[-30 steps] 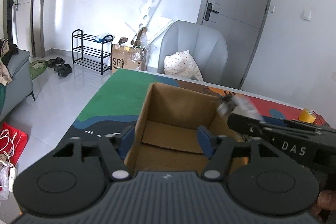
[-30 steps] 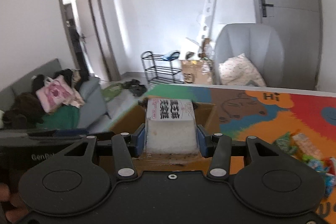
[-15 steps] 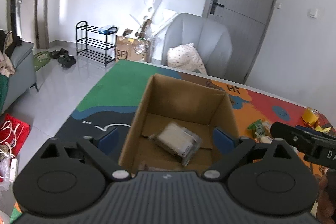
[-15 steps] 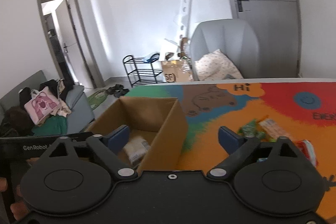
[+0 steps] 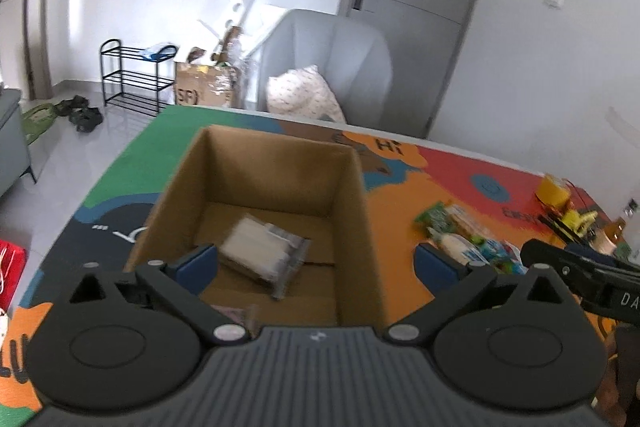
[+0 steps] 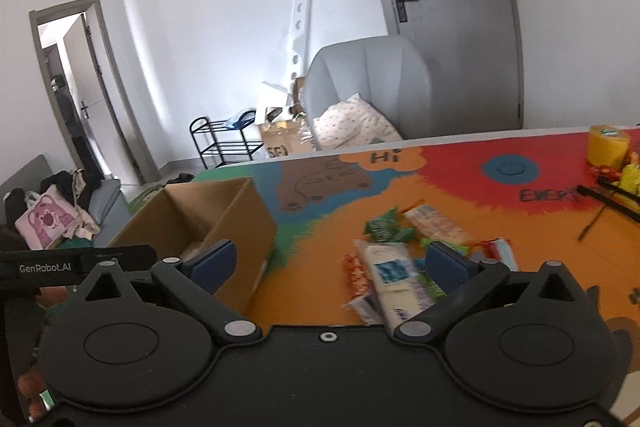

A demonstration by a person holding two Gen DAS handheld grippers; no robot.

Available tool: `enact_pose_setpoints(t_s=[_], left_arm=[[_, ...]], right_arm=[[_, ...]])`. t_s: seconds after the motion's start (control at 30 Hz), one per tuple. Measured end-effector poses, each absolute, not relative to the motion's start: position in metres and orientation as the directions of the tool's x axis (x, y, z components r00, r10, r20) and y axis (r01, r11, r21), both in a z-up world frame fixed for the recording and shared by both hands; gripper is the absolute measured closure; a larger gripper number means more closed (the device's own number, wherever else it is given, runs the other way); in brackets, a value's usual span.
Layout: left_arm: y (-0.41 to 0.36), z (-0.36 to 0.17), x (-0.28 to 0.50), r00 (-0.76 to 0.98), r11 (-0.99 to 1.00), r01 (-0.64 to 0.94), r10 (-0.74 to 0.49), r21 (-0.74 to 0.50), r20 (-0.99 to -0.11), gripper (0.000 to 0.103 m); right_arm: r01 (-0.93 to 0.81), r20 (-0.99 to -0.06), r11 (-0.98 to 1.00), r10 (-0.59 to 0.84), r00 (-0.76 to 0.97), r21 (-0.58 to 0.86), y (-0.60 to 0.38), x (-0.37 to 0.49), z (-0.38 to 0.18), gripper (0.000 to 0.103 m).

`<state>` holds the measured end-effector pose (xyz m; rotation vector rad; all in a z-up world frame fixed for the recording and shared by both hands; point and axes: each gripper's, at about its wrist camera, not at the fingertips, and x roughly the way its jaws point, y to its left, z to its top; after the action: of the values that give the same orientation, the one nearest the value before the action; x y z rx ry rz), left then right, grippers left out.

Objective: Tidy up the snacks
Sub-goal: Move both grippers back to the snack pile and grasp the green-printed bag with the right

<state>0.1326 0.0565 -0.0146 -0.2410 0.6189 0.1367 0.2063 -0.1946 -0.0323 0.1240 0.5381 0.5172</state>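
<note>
Now both grippers, left gripper [image 5: 316, 261] and right gripper [image 6: 330, 261], have just spread wide, empty; a white packet [image 5: 262, 253] lies boxed in the cardboard box [image 5: 360, 227]; next, the loose snacks [image 6: 394, 267] between the right fingers need gripping.

The box [image 5: 276, 187] is matt brown cardboard. The packet [image 5: 262, 255] inside it is clear, glossy plastic film. The snack wrappers [image 6: 396, 267] look shiny. The tongs [image 5: 316, 261] are matt black plastic.
</note>
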Motion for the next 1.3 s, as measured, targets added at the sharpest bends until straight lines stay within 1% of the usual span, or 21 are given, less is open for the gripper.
enact_pose_setpoints(t_s=[0.23,0.33,0.6,0.83,0.97,1.07,1.3], left_arm=[[0.028,-0.015,0.139,0.813,0.972,-0.128,-0.011,-0.197,-0.582,0.000],[0.017,-0.016,0.141,0.806,0.974,-0.086,-0.055,-0.209,-0.589,0.000],[-0.008,-0.024,0.149,0.786,0.973,-0.053,-0.097,-0.224,-0.611,0.000],[-0.026,-0.029,0.151,0.797,0.982,-0.048,-0.072,-0.182,-0.599,0.000],[-0.034,-0.024,0.147,0.804,0.978,-0.004,-0.120,-0.208,-0.582,0.000],[-0.044,-0.024,0.147,0.811,0.979,0.015,-0.131,-0.204,-0.571,0.000],[-0.058,-0.043,0.158,0.782,0.973,0.037,-0.169,-0.227,-0.600,0.003]], right_arm=[[-0.401,-0.446,0.881,0.473,0.760,0.251,-0.222,0.203,-0.036,0.000],[-0.379,-0.465,0.892,0.452,0.761,0.248,-0.235,0.205,-0.038,0.000],[-0.345,-0.495,0.912,0.410,0.766,0.221,-0.264,0.204,-0.047,0.000],[-0.324,-0.520,0.920,0.392,0.759,0.220,-0.281,0.202,-0.055,0.000],[-0.309,-0.531,0.928,0.373,0.761,0.209,-0.290,0.202,-0.059,0.000],[-0.295,-0.535,0.931,0.364,0.762,0.214,-0.297,0.203,-0.062,0.000],[-0.286,-0.552,0.928,0.373,0.746,0.240,-0.307,0.208,-0.075,0.002]])
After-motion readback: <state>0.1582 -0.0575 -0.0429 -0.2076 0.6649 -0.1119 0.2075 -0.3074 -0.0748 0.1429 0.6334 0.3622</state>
